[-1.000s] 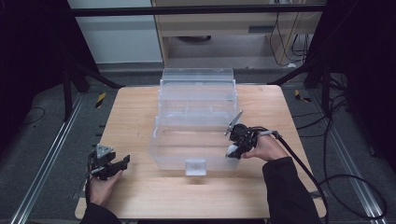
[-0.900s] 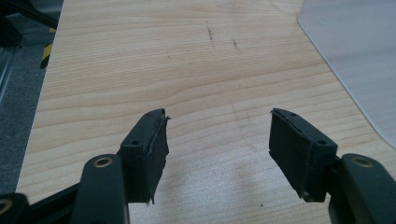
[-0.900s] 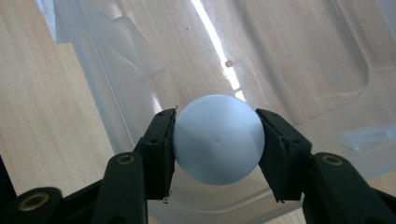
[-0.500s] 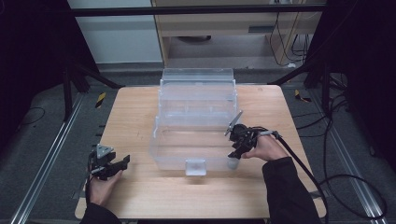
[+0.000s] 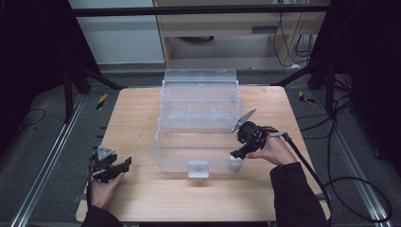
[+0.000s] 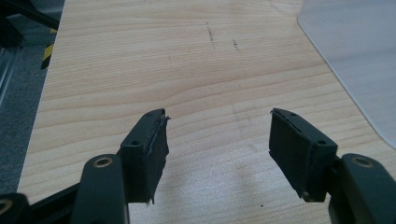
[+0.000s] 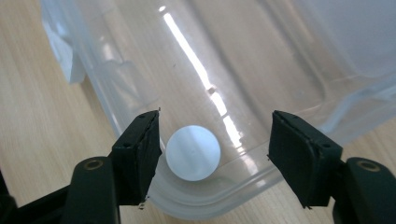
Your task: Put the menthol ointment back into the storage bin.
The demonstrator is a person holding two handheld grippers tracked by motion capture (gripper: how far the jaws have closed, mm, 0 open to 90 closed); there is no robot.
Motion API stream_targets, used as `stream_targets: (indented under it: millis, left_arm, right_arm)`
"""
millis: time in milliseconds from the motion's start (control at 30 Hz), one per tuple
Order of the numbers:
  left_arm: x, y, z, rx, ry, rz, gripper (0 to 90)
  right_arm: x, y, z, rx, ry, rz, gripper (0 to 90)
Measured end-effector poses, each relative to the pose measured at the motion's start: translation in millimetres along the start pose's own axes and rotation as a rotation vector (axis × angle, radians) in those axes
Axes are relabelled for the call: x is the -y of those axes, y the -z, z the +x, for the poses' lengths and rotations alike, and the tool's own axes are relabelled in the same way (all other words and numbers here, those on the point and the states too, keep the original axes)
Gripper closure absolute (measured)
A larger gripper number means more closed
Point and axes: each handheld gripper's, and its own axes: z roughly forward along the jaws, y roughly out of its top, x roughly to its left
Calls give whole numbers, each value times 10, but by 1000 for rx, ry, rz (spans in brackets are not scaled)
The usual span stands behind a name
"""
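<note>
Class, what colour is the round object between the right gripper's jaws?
White, a frosted milky white round object; clearest in the right gripper view.

Bin (image 5: pixel 198 137) mid table (image 5: pixel 132 113); left tongs (image 5: pixel 124 165) at its left, right tongs (image 5: pixel 235 153) over its right-front corner.

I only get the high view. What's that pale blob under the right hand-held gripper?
Observer: A round white cap, seen end-on in the right gripper view, at the corner of the clear box.
Operator: Is it being squeezed?
Observer: No. The right hand-held gripper is open, and the cap sits close beside one jaw.
Operator: And the left one?
Observer: The left hand-held gripper is open too, with bare wooden table between its jaws.
</note>
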Motion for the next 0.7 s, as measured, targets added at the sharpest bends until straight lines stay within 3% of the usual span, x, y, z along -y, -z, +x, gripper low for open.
stream_targets:
  millis: [267, 400, 533, 700]
  left_arm:
    - [0, 7, -2, 0, 0, -6, 369]
    - [-1, 15, -3, -1, 1, -12, 369]
    - [-2, 20, -8, -3, 0, -14, 370]
    - [-5, 30, -6, -1, 5, -21, 385]
  right_arm:
    - [185, 258, -29, 111, -153, -196, 259]
    - [365, 377, -22, 173, -229, -284, 218]
    - [568, 438, -21, 200, -288, -379, 217]
    - [798, 425, -20, 232, -329, -446, 200]
